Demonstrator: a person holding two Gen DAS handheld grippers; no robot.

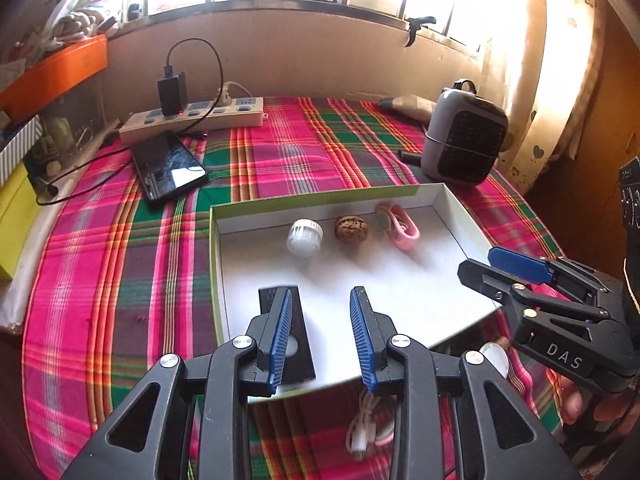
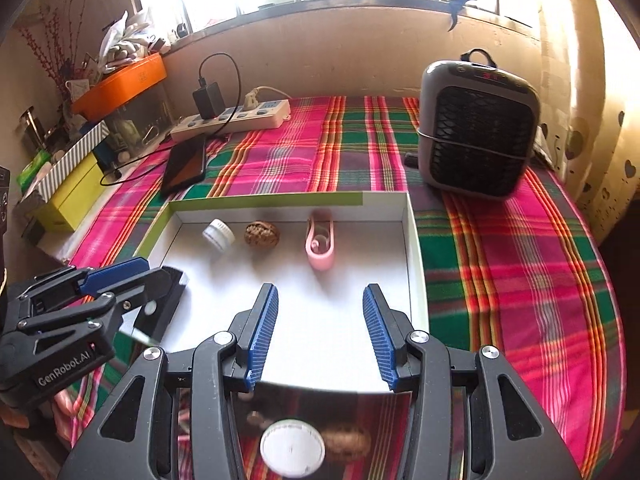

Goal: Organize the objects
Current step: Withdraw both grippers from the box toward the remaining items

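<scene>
Right gripper (image 1: pixel 476 270) marked "DAS", left gripper (image 2: pixel 168 276) marked "GenRobot.AI"; both released, grasping nothing. White tray (image 2: pixel 412 240) holds white cap (image 2: pixel 218 233), walnut (image 2: pixel 261 233), pink clip (image 2: pixel 319 242).

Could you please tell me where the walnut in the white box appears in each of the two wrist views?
Left wrist: the walnut lies at centre, between the white cap and pink clip.
Right wrist: the walnut lies left of centre, between the same two.
Shared landmark: the grey heater.
</scene>
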